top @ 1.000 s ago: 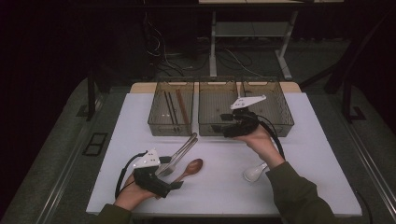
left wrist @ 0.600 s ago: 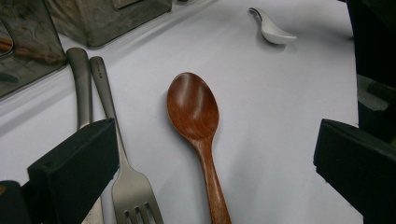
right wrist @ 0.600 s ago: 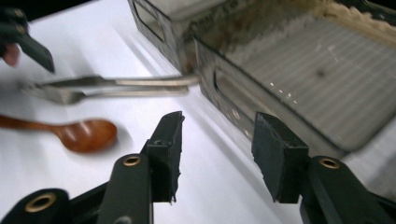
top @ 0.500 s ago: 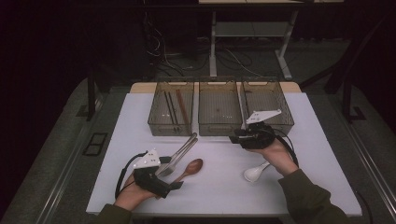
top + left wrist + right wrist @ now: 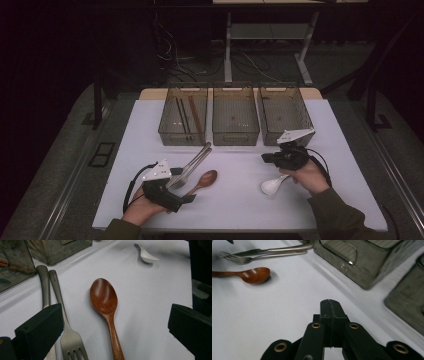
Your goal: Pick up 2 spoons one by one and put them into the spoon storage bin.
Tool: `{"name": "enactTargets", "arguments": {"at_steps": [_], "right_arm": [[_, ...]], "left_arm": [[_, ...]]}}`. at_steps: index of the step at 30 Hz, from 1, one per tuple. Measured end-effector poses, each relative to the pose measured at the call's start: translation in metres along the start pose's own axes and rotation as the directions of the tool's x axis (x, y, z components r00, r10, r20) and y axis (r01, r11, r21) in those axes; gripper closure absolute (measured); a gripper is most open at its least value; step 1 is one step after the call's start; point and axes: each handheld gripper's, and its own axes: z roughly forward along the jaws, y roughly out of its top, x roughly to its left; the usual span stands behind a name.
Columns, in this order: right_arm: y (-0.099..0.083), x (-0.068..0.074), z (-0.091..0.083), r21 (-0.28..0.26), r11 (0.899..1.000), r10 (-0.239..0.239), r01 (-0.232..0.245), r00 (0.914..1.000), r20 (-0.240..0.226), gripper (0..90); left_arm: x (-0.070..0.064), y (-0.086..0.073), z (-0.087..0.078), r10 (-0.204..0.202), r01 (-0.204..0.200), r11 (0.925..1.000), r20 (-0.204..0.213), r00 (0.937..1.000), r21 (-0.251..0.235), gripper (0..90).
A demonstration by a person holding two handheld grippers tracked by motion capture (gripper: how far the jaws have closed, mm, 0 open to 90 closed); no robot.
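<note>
Lying flat on the table, the wooden spoon is framed by the left gripper, jaws wide, while the right gripper is held with jaws pressed together, empty.

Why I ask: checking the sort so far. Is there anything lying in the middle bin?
No, the middle bin shows a bare mesh floor in the high view, while the left bin holds chopsticks.
</note>
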Motion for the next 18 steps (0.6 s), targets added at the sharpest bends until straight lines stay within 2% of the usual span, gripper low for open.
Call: {"name": "enactTargets", "arguments": {"at_steps": [2, 5, 15, 18], "right_arm": [[-0.004, -0.002, -0.004, 0.008, 1.0, -0.002, 0.002, 0.9999, 0.016, 89.3], [-0.011, -0.006, -0.009, 0.011, 1.0, 0.028, -0.028, 0.9995, 0.015, 89.3], [-0.038, -0.019, -0.02, 0.065, 0.997, 0.04, -0.045, 0.9964, 0.074, 89.4], [-0.043, -0.023, -0.022, 0.075, 0.996, 0.051, -0.057, 0.9956, 0.078, 89.4]], "left_arm": [[0.0, 0.0, 0.0, 0.001, -0.001, 1.0, 0.0, 1.0, -0.001, 0.0], [0.0, 0.0, 0.0, 0.001, -0.001, 1.0, 0.001, 1.0, -0.001, 0.0], [0.0, 0.0, 0.0, -0.001, 0.001, 1.0, 0.001, 1.0, -0.005, 0.0], [0.0, -0.001, 0.0, -0.002, 0.002, 1.0, 0.0, 1.0, -0.003, 0.0]]}}
